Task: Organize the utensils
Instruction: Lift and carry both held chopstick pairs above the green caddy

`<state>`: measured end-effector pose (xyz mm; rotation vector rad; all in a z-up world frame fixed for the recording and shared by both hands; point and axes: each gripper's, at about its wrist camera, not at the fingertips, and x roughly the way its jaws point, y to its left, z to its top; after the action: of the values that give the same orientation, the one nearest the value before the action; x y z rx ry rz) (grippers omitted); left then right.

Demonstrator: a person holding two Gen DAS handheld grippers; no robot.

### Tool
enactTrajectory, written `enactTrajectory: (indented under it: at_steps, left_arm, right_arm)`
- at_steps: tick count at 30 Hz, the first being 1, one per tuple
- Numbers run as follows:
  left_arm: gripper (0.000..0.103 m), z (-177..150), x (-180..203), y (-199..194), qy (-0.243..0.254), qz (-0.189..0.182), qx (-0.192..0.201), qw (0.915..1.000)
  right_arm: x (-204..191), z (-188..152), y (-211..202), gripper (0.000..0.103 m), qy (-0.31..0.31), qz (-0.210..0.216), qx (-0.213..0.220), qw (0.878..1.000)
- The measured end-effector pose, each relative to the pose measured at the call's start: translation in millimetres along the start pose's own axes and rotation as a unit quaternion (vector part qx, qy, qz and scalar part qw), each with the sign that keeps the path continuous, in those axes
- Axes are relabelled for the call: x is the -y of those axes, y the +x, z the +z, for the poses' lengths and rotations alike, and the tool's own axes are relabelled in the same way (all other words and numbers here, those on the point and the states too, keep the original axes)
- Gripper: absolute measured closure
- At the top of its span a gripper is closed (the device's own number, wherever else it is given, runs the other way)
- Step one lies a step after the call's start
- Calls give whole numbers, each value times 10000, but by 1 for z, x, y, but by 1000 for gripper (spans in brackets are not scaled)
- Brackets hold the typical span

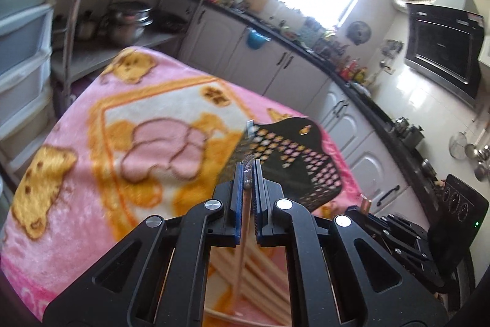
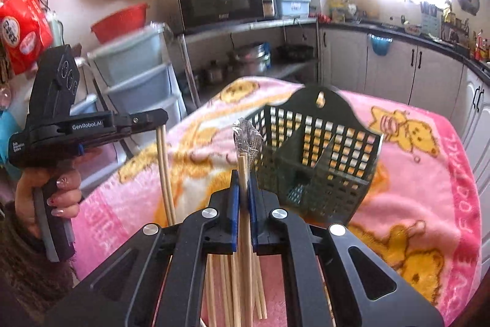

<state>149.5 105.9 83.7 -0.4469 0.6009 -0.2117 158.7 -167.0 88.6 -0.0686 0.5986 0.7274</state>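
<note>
My left gripper point(image 1: 248, 170) is shut on a pair of wooden chopsticks point(image 1: 243, 238) that hang down from it; it also shows in the right wrist view point(image 2: 160, 120), held up at the left with the chopsticks point(image 2: 165, 170) dangling. My right gripper point(image 2: 244, 176) is shut on another pair of wooden chopsticks point(image 2: 243, 170) in a clear wrapper point(image 2: 247, 137). A black perforated utensil basket point(image 2: 318, 149) lies on the pink blanket just ahead of the right gripper; in the left wrist view the basket point(image 1: 294, 161) is ahead and to the right. Several loose chopsticks point(image 2: 232, 290) lie below the grippers.
A pink bear-print blanket point(image 1: 122, 143) covers the table. Behind it stand a metal shelf with pots point(image 2: 251, 57), a microwave point(image 2: 220, 0), plastic drawers point(image 2: 137, 75) and kitchen cabinets point(image 1: 275, 63). The right gripper's body point(image 1: 407, 232) is at the left view's lower right.
</note>
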Motion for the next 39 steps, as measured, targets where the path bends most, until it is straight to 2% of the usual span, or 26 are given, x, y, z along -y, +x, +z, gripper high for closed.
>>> enactTrajectory:
  at_steps: [9,17,29,39]
  left_arm:
    - [100,15,43,-5,470,-455,177,9977]
    - [100,40,83,-12,814,-813,479,9922]
    - [100,87,114,-20,1093,-865,1094,9842]
    - [100,122,119,-14,1071,-657,1419,9819]
  right_arm:
    - [11,19,-39,97,19,-235,661,9975]
    - [28,38,-63,97,139,-389,1267,9911]
    - [48,81,-76,97,162,-592,1992,9780]
    - [67,110,-70,97,221,-719,2331,9695]
